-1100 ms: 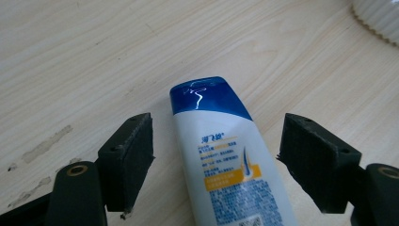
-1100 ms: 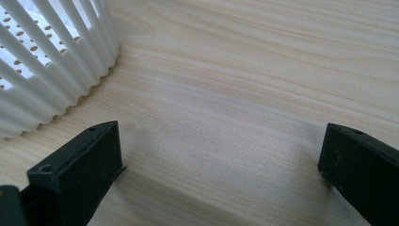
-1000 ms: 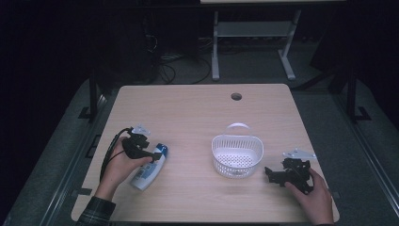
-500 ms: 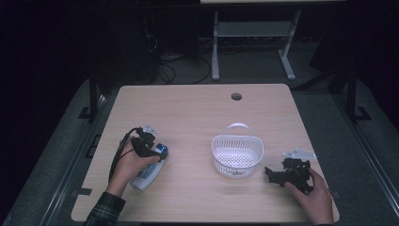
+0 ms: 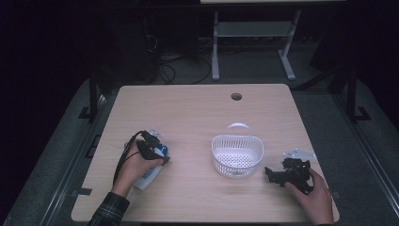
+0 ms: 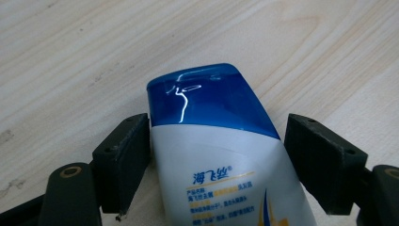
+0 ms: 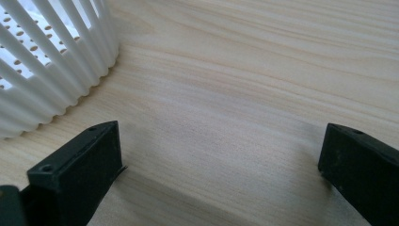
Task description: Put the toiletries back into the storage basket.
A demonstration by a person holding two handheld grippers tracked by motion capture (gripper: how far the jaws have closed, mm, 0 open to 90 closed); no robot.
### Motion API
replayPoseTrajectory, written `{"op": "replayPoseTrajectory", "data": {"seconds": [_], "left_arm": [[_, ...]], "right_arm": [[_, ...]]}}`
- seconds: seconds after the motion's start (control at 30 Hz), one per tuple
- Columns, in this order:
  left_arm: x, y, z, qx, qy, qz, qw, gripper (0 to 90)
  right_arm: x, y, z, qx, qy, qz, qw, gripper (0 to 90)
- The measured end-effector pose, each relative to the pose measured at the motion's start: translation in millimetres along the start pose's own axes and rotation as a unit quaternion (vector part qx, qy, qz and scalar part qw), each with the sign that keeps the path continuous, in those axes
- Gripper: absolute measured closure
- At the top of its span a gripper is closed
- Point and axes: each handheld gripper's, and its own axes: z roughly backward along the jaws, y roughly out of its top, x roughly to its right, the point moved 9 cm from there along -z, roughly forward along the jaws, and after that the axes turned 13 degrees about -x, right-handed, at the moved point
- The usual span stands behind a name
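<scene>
- Progress: early stage, by the look of it. The white plastic shampoo bottle with a blue cap [image 6: 214, 155] is lying on the light wooden tabletop [image 5: 197, 113], well left of the white perforated plastic basket [image 5: 236, 156]; lifting and placing are remaining.
- Left hand-held gripper [image 6: 219, 160]: jaws are bracketing the bottle just below its cap, one touching, the other just clear; not yet clamping.
- Right hand-held gripper [image 7: 221, 165]: jaws are standing wide apart, holding nothing, just right of the basket.

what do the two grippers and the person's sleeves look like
Both the left gripper and right gripper are black, with blocky, flat-faced jaws bearing small screw holes. A black cable loops from the left one; a grey three-cornered plate tops the right. The left sleeve is dark plaid.
</scene>
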Motion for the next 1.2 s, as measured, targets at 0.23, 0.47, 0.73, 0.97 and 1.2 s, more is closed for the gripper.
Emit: {"op": "replayPoseTrajectory", "data": {"seconds": [0.23, 0.47, 0.73, 0.97, 1.2], "left_arm": [[1.4, -0.1, -0.6, 0.0, 0.004, -0.001, 1.0, 26.7], [1.1, -0.3, 1.2, 0.0, 0.004, 0.005, 1.0, 34.4], [1.1, -1.1, 4.7, 0.001, -0.003, 0.011, 0.9999, 35.6], [0.0, 0.2, 20.4, 0.034, -0.015, 0.01, 0.9993, 35.9], [0.1, -1.6, 31.8, 0.065, -0.045, -0.011, 0.9968, 36.1]], "right_arm": [[0.0, 0.0, 0.0, 0.0, 0.0, 0.0, 1.0, 0.0], [0.0, 0.0, 0.0, 0.0, 0.0, 0.0, 1.0, 0.0], [0.0, 0.0, 0.0, 0.0, 0.0, 0.0, 1.0, 0.0], [0.0, 0.0, 0.0, 0.0, 0.0, 0.0, 1.0, 0.0], [0.0, 0.0, 0.0, 0.0, 0.0, 0.0, 1.0, 0.0]]}}
